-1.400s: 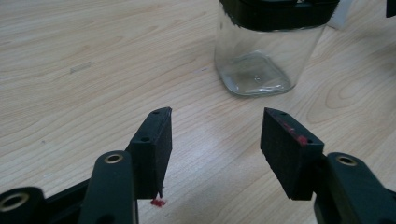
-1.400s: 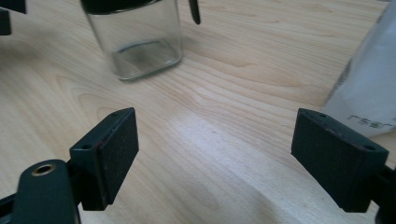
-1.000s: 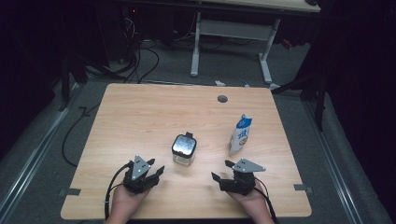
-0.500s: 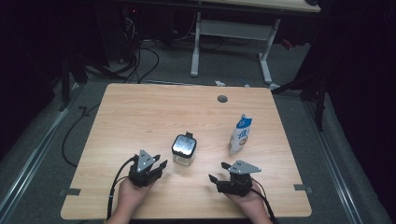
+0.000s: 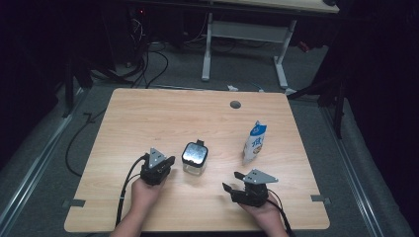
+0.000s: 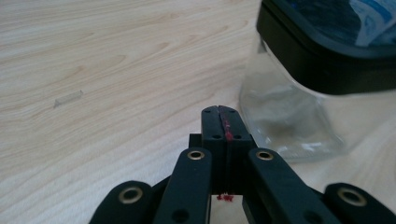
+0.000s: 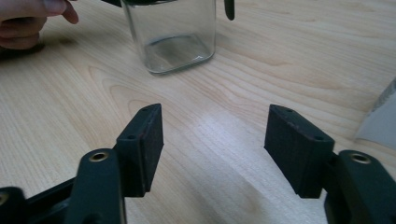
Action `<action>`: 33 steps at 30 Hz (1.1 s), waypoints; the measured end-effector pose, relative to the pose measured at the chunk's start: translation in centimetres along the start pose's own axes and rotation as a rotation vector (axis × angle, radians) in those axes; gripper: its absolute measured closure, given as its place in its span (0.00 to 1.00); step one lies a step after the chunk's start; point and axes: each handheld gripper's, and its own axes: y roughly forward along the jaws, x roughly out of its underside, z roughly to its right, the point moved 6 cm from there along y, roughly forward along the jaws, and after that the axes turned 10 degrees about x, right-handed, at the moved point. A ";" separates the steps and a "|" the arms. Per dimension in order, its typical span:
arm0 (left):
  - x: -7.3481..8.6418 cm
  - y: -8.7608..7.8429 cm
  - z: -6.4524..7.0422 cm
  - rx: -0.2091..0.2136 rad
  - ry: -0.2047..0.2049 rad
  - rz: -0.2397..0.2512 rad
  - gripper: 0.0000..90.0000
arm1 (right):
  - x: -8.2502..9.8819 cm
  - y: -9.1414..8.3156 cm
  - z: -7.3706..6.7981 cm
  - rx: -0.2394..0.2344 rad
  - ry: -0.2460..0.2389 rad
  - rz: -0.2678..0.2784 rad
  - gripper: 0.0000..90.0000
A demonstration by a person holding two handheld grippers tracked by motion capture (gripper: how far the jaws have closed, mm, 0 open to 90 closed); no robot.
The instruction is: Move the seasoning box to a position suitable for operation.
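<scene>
A clear glass jar (image 5: 194, 158) with a black lid stands at the middle front of the wooden table (image 5: 163, 118). Just left of it, my left gripper (image 5: 167, 161) has just closed, and its jaws meet with nothing between them. In the left gripper view the shut tips (image 6: 220, 116) lie close beside the jar's base (image 6: 285, 121) without touching it. My right gripper (image 5: 229, 181) rests near the front edge, right of the jar. Its jaws (image 7: 215, 135) stand open over bare wood and have just been closing a little. The jar (image 7: 170, 37) stands beyond them.
A small blue and white milk carton (image 5: 255, 143) stands upright to the right of the jar, and its edge (image 7: 380, 121) shows in the right gripper view. A round cable hole (image 5: 235, 104) sits at the table's far edge. A bit of clear tape (image 6: 67, 98) lies on the wood.
My left hand has slid forward and to the right, closer to the jar, and its jaws have come together. The right hand has stayed where it was.
</scene>
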 end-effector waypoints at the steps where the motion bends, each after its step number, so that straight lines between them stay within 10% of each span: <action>1: 0.0 0.3 -0.2 0.001 -0.008 -0.003 1.00 | 0.0 0.0 0.1 0.007 -0.005 0.005 0.44; 19: 0.1 0.7 0.8 0.046 0.020 0.002 1.00 | -4.0 3.2 0.4 0.133 0.011 0.012 0.69; 33: -0.6 1.4 1.4 0.064 0.051 0.020 1.00 | -2.3 2.7 0.4 0.133 -0.002 0.015 0.96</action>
